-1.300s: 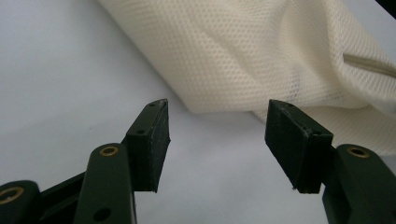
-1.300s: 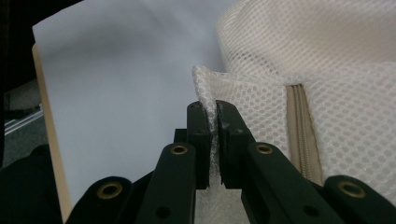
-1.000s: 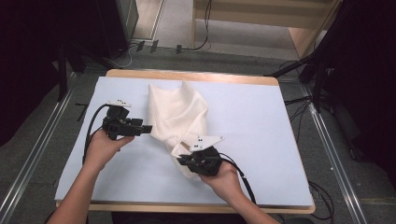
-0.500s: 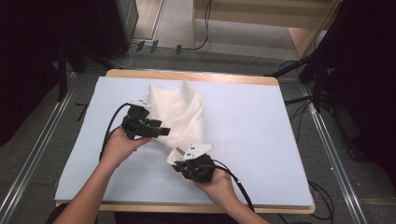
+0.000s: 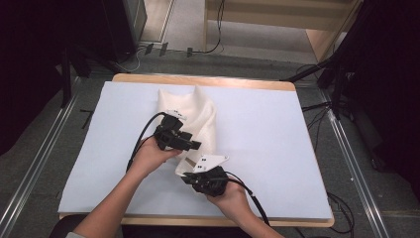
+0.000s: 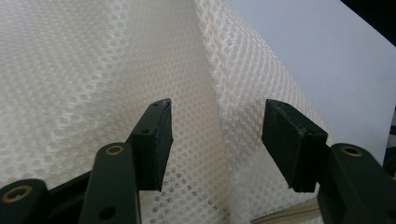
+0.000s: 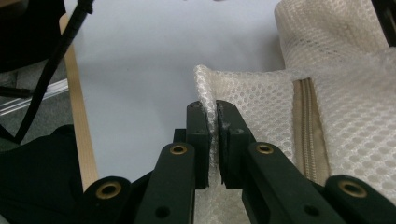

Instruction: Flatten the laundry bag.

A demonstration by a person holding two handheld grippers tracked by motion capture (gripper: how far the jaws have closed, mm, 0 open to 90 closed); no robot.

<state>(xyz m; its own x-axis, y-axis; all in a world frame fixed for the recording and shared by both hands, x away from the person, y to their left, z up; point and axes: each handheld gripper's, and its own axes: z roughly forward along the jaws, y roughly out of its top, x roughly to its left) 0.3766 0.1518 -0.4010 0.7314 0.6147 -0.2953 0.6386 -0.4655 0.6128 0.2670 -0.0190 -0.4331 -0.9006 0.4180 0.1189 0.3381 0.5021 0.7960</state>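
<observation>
Your left gripper (image 5: 194,145) has slid rightward onto the cream mesh bag (image 5: 195,111) since the earlier frames, while your right gripper (image 5: 190,177) kept pinching the bag's near corner on the pale blue mat (image 5: 277,144). Left gripper view: your jaws stand spread over a mesh fold (image 6: 243,93), gripping nothing. Right gripper view: jaws pressed together on the mesh edge (image 7: 205,86), beside the zipper (image 7: 306,126).

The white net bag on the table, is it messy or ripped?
No rip shows. The mesh bag lies crumpled and folded on the table, not flat. The right gripper pinches its corner; the left gripper is open over a fold.
</observation>
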